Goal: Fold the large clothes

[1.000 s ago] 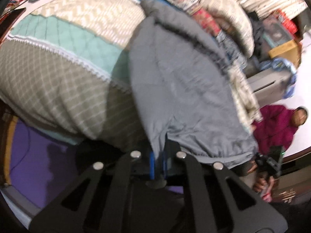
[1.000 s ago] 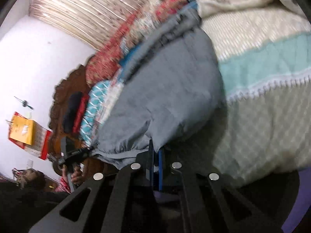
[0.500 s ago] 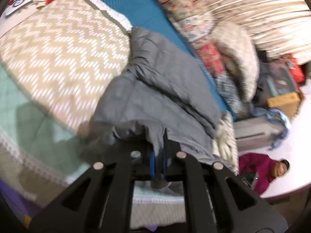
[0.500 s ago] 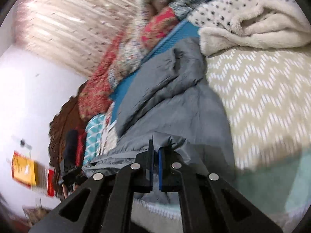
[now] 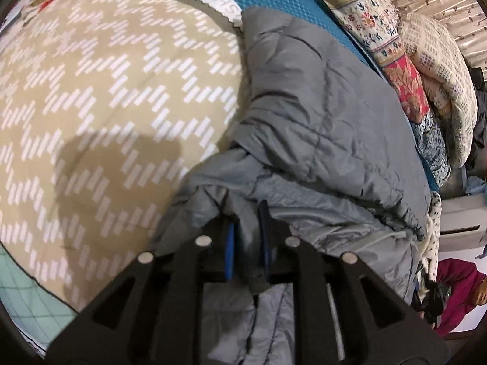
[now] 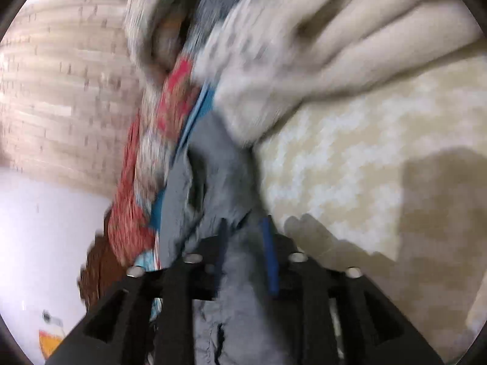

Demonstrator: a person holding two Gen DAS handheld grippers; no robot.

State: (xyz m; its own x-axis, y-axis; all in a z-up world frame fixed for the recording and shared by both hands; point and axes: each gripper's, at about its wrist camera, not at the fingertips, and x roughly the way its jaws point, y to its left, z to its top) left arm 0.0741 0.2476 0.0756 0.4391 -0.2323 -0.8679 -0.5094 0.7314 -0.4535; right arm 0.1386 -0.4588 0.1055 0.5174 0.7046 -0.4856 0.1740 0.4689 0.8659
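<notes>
A large grey padded jacket [image 5: 319, 115] lies folded over on the bed's beige zigzag quilt [image 5: 106, 91]. My left gripper [image 5: 246, 213] sits at the jacket's near hem, jaws slightly parted with grey fabric lying between the blue pads. In the blurred right wrist view, the same grey jacket [image 6: 213, 182] runs between the jaws of my right gripper [image 6: 243, 228], which stand parted wider, the fabric loose between them.
Patterned pillows and blankets [image 5: 426, 60] are piled along the far side of the bed. A cream fleece blanket [image 6: 334, 45] lies beside the jacket. A person in a magenta top [image 5: 456, 292] stands at the lower right. A white wall [image 6: 45, 228] is at left.
Both grippers carried the jacket's hem up and over onto the bed, folding it onto itself. Both sets of jaws, tightly shut before, have now parted, the right wider.
</notes>
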